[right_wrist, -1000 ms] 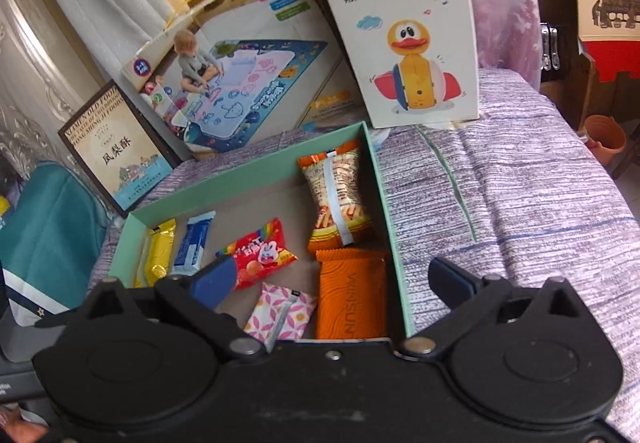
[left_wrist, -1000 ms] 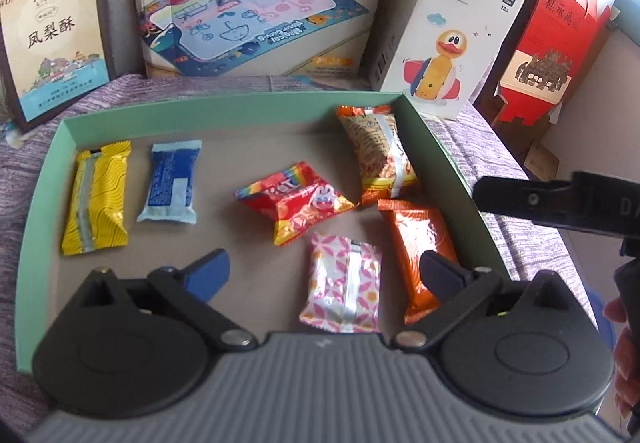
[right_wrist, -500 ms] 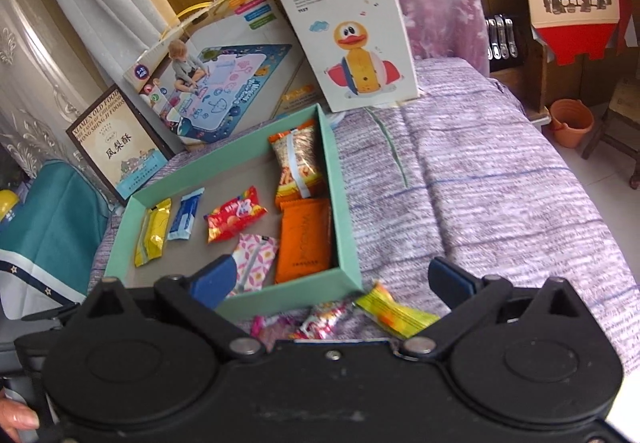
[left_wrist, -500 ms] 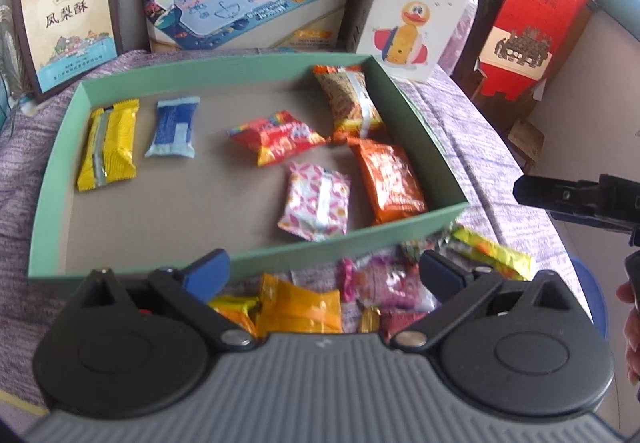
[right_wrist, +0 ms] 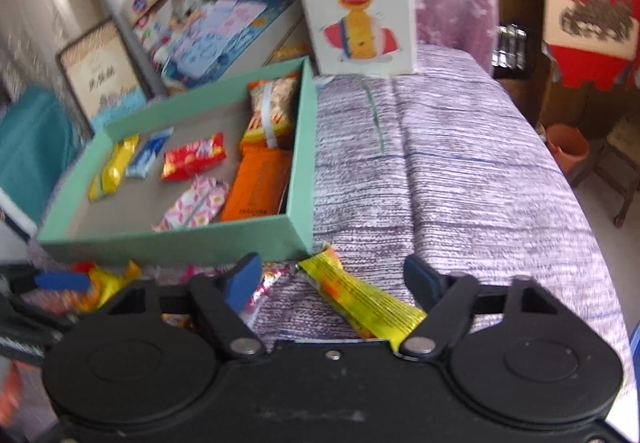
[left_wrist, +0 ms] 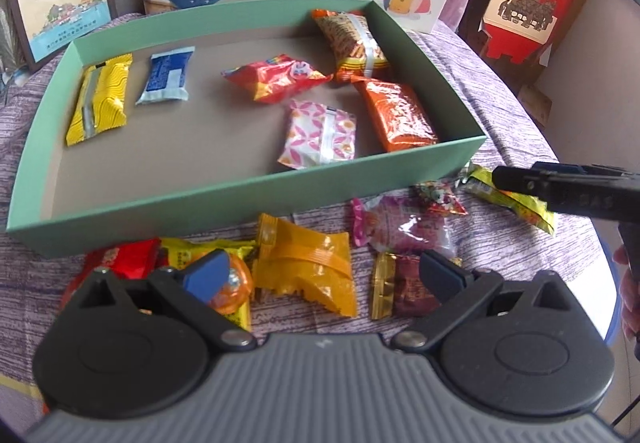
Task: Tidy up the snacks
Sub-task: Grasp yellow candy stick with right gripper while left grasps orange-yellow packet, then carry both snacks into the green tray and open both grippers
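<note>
Six snacks already lie in the green box (left_wrist: pixel 240 199); a loose pile sits on the purple cloth in front of its near wall. Step in hand, as I read it: right gripper (right_wrist: pixel 332 279) goes for the yellow-green bar (right_wrist: pixel 360 299), left gripper (left_wrist: pixel 324 271) lines up on the orange pack (left_wrist: pixel 308 271).

Right: fingers closing, about half spread, not yet pressing. In the right wrist view the bar lies between them, slanting from 11 o'clock by the box corner to 5 o'clock, its lower end running under the right finger (right_wrist: pixel 424 279). Left finger (right_wrist: pixel 244 275) stands apart from it. Bar is slanted across the gap, so a close would catch it unevenly. Better to roll the wrist until the pads face the bar's long edges, centre on mid-length, then close. Wrapper is thin and slick; pinch the body, not the crimped end.

Left: fingers spread wide, nothing held. Orange pack lies between them, centre, a little toward 12 o'clock. Blue finger (left_wrist: pixel 208 273) overlaps a round orange candy (left_wrist: pixel 236 283) at 9 o'clock; dark red candy (left_wrist: pixel 404 287) sits just by the right finger (left_wrist: pixel 444 275) at 3 o'clock. Risk: neighbours get pinched too. Come down straight over the orange pack, keep the tips off the candies.

Red pack (left_wrist: pixel 124 263) at far 9 o'clock, pink bag (left_wrist: pixel 404 227) at 1 o'clock; both wait.
</note>
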{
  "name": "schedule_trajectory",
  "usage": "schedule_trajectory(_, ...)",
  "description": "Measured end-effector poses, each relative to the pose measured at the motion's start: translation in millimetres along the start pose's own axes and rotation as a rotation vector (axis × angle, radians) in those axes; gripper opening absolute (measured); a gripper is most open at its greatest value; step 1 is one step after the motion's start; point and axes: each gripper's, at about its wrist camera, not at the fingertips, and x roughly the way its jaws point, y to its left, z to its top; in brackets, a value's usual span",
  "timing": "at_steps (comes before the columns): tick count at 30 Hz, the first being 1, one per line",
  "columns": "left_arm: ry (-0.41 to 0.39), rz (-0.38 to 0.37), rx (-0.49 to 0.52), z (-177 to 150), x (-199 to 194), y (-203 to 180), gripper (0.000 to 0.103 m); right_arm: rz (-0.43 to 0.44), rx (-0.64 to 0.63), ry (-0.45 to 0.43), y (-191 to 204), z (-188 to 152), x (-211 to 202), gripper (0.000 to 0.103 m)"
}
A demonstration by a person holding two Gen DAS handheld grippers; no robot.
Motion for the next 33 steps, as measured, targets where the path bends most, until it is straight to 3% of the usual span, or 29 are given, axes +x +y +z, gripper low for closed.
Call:
schedule_trajectory(4, -0.002, 0.024, -0.011, 1, 0, 12, 0.103, 0.001, -0.055, 0.043, 7, 1, 19, 0.052)
schedule_trajectory(6, -0.003, 0.020, -0.030, 1, 1, 18, 0.103, 0.004, -0.056, 0.060, 9, 1, 28, 0.042)
schedule_trajectory(8, 0.000, 0.020, -0.044, 2, 3, 21, 0.103, 0.006, -0.051, 0.069, 10, -1, 34, 0.039)
schedule_trajectory(11, 0.009, 0.022, -0.046, 2, 7, 23, 0.103, -0.049, -0.073, 0.046, 18, -6, 33, 0.026)
schedule_trajectory(14, -0.018, 0.008, -0.018, 0, 6, 17, 0.100, -0.078, -0.014, 0.044, 18, -14, 30, 0.026)
schedule_trajectory(16, -0.041, -0.019, 0.044, -1, 5, 7, 0.073, -0.074, 0.035, 0.041, 15, -25, 22, 0.026)
schedule_trajectory(18, -0.010, -0.060, 0.099, 0, 10, -3, 0.054, -0.062, 0.073, 0.040, 12, -35, 14, 0.026)
schedule_trajectory(19, 0.008, -0.081, 0.110, -1, 14, -7, 0.053, -0.060, 0.087, 0.040, 11, -40, 10, 0.026)
schedule_trajectory(25, 0.017, -0.146, 0.173, -10, 18, -27, 0.054, -0.026, 0.197, 0.041, 9, -63, -7, 0.026)
schedule_trajectory(27, 0.019, -0.132, 0.151, -12, 17, -23, 0.055, -0.021, 0.202, 0.039, 12, -68, -10, 0.026)
schedule_trajectory(30, 0.021, -0.065, 0.121, -12, 18, -14, 0.072, -0.024, 0.197, 0.033, 13, -70, -12, 0.026)
schedule_trajectory(33, 0.045, -0.042, 0.101, -8, 26, -11, 0.073, -0.022, 0.205, 0.028, 13, -68, -10, 0.026)
